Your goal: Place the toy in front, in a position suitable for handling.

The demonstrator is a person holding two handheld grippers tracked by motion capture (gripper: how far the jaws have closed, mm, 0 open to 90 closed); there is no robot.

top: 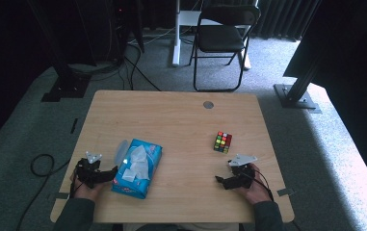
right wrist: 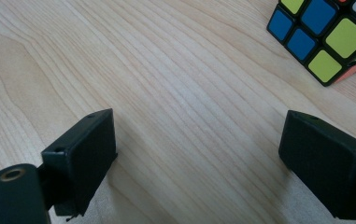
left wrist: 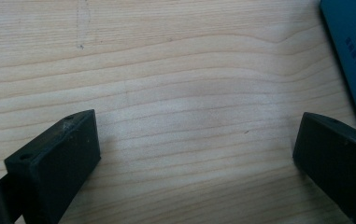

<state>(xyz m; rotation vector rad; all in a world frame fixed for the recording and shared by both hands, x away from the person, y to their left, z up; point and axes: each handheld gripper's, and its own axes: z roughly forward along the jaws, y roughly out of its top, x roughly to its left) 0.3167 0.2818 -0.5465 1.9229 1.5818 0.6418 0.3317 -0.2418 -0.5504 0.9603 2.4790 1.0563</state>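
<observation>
Desk [top: 181, 120] — pale wood, grommet hole [top: 208, 104] near the far edge.

Left tongs [top: 108, 174] — released, jaws wide apart over bare wood, nothing between them; resting at the near left, just beside the tissue pack [top: 137, 167].

Tissue pack — blue, lying flat, a white tissue sticking out of its top.

Right tongs [top: 222, 181] — released, jaws spread and empty, at the near right.

Cube [top: 222, 142] — coloured puzzle cube, standing on the desk near the right tongs, apart from them.

Chair [top: 222, 36] — black, folding, on the carpet beyond the desk.
</observation>
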